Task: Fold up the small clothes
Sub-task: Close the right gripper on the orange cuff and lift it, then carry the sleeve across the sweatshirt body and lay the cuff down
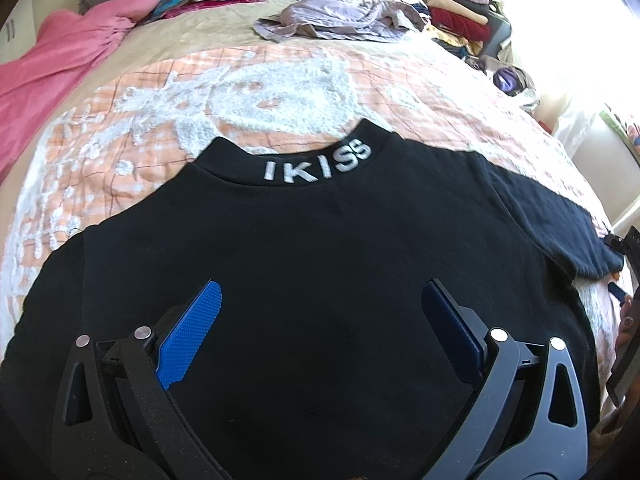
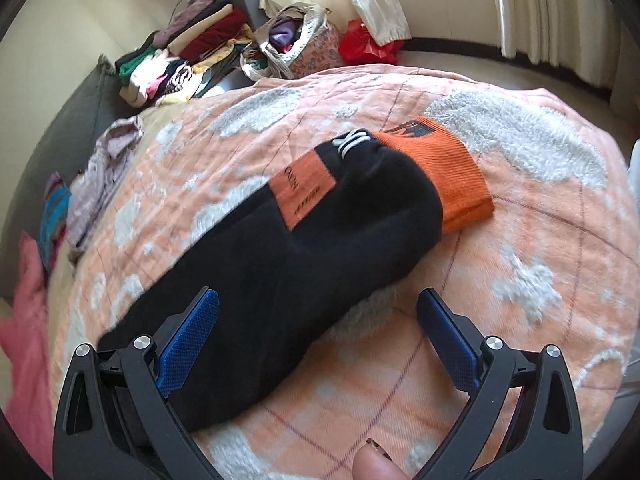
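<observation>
Top (image 1: pixel 320 280): black, spread flat on bedspread (image 1: pixel 160 92), collar (image 1: pixel 316 164) far side, lettered IKISS.
Sleeve (image 2: pixel 280 232): stretched out sideways, orange cuff (image 2: pixel 444 176) at end.
Left gripper (image 1: pixel 320 320): spread wide above chest, holding nothing.
Right gripper (image 2: pixel 318 324): spread wide over sleeve, empty.
Advice: pinch sleeve near cuff, carry across chest, keep body unwrinkled.
Beyond: clothes pile (image 1: pixel 440 0) at headboard.

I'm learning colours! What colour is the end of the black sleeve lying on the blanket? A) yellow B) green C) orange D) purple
C: in the right wrist view the black sleeve ends in an orange cuff, lying on the peach and white blanket.
</observation>
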The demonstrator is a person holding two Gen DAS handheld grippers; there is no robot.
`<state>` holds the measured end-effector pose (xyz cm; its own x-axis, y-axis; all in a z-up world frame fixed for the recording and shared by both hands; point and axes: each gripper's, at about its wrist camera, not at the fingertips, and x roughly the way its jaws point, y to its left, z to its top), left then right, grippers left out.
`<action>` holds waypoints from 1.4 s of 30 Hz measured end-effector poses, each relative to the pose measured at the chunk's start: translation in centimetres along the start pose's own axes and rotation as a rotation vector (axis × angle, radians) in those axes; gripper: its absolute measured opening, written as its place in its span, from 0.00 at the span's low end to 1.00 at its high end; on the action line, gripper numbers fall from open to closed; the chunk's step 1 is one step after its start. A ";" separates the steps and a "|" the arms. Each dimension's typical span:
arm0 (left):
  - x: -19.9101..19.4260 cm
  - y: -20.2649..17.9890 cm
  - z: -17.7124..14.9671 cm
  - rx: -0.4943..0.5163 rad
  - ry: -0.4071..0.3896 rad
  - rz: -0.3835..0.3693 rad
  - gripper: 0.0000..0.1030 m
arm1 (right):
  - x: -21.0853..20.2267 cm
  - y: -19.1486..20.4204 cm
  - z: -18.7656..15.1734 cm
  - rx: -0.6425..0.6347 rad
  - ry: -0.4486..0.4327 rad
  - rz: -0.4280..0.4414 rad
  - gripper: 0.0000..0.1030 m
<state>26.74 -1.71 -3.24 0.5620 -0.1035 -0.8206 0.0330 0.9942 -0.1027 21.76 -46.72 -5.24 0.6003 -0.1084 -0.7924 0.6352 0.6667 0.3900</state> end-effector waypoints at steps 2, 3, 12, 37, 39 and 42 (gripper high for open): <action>-0.2 0.5 0.2 -0.016 -0.005 0.000 0.91 | 0.3 -0.2 0.9 0.029 -0.009 0.026 0.96; -0.3 0.8 0.3 -0.025 -0.008 0.001 0.91 | 0.5 -0.4 1.3 0.048 -0.018 0.048 0.96; -2.1 2.8 1.3 -0.080 -0.034 -0.019 0.91 | 2.0 -1.3 4.2 0.161 -0.049 0.132 0.36; -6.1 9.2 0.7 -0.249 -0.070 -0.051 0.91 | -9.2 17.3 -4.3 -0.533 -0.175 0.525 0.12; -6.3 9.8 0.8 -0.264 -0.076 -0.049 0.91 | -9.6 18.7 -5.6 -0.590 -0.167 0.542 0.12; -6.7 10.7 0.9 -0.288 -0.087 -0.050 0.91 | -10.1 20.2 -7.2 -0.644 -0.161 0.561 0.12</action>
<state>24.01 9.69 1.68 0.6348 -0.1365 -0.7605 -0.1662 0.9371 -0.3069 25.01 -26.78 7.30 0.8346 0.2908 -0.4679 -0.1448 0.9352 0.3231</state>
